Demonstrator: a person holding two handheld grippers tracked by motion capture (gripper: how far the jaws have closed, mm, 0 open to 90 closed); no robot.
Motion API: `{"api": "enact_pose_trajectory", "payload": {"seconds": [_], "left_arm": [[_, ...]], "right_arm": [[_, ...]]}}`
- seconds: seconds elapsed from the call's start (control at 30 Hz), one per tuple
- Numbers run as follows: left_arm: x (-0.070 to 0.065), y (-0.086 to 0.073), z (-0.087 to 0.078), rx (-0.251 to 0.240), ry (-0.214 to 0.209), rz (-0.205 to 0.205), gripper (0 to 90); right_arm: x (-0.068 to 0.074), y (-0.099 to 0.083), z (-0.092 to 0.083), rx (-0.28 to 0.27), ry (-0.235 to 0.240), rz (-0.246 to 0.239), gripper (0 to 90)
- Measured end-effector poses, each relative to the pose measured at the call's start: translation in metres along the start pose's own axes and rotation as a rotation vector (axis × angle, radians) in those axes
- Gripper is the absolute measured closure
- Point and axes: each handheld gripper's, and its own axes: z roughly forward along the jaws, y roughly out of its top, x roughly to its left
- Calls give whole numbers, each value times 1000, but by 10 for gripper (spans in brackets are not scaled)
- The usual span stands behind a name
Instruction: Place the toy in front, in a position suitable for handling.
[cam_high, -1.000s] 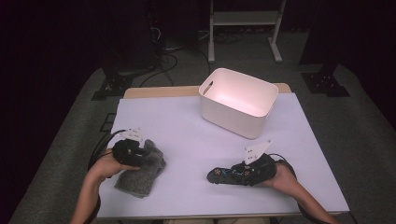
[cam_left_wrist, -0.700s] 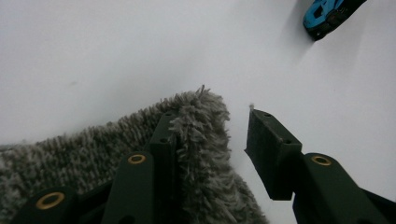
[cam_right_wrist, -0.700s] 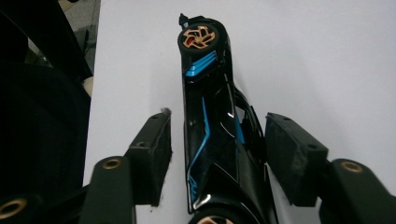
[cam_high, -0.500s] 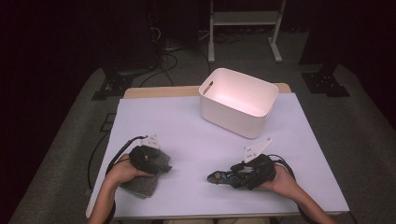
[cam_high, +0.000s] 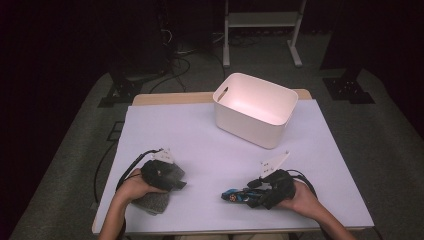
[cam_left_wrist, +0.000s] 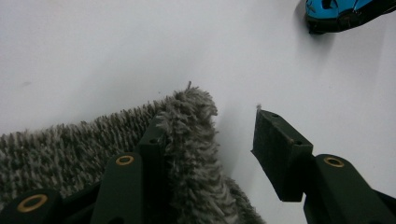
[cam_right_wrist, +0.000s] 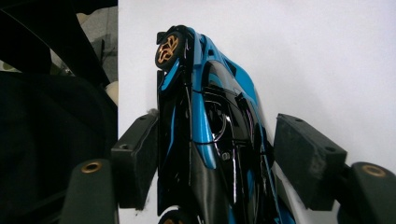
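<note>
A: Where is your left gripper (cam_high: 172, 176) right now?

B: At the near left of the white counter (cam_high: 200, 140), over the grey shaggy cloth (cam_left_wrist: 93, 140). Your left hand (cam_high: 131, 186) holds it low, just above the fabric.

A: And its fingers?

B: They have just been opening and now stand partway apart. In the left gripper view, the folded edge of the cloth lies between them against one finger (cam_left_wrist: 152, 144), while the other stands clear of the pile with bare counter in the gap. So you are not squeezing the cloth.

A: What about the right side?

B: Your right gripper (cam_high: 240, 196) lies low at the near right of the counter, pointing towards the left gripper. The blue and black toy car (cam_right_wrist: 205, 135) sits on its side between the fingers, a gold-spoked wheel (cam_right_wrist: 167, 48) at the far end.

A: Are you gripping the car?

B: No. Those fingers have just been opening too. One finger (cam_right_wrist: 137, 154) is right against the car's underside, and the other stands off its roof with a gap showing.

A: Anything else?

B: A white bin (cam_high: 239, 121) stands at the far side, well apart from both grippers.
</note>
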Motion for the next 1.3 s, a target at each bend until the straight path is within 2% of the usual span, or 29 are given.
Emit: {"api": "enact_pose_trajectory", "payload": {"seconds": [0.2, 0.43, 0.57, 0.7, 1.0, 1.1, 1.3], "left_arm": [[-1, 0, 1, 4, -2, 6, 490], [-3, -2, 0, 1, -5, 6, 490], [-3, -2, 0, 2, -9, 4, 490], [-3, -3, 0, 1, -10, 5, 487], [-4, -3, 0, 7, -11, 11, 468], [-5, -3, 0, 7, -14, 8, 460], [-5, -2, 0, 7, -10, 6, 444]], "right_arm": [[10, -2, 6, 36, -39, -39, 265], [18, -7, 10, 42, -87, -78, 214], [22, -10, 17, 79, -99, -110, 198], [24, -12, 24, 112, -98, -114, 184], [30, -15, 27, 115, -135, -172, 176], [29, -17, 24, 98, -109, -141, 185], [28, -16, 25, 95, -103, -148, 185]]}}
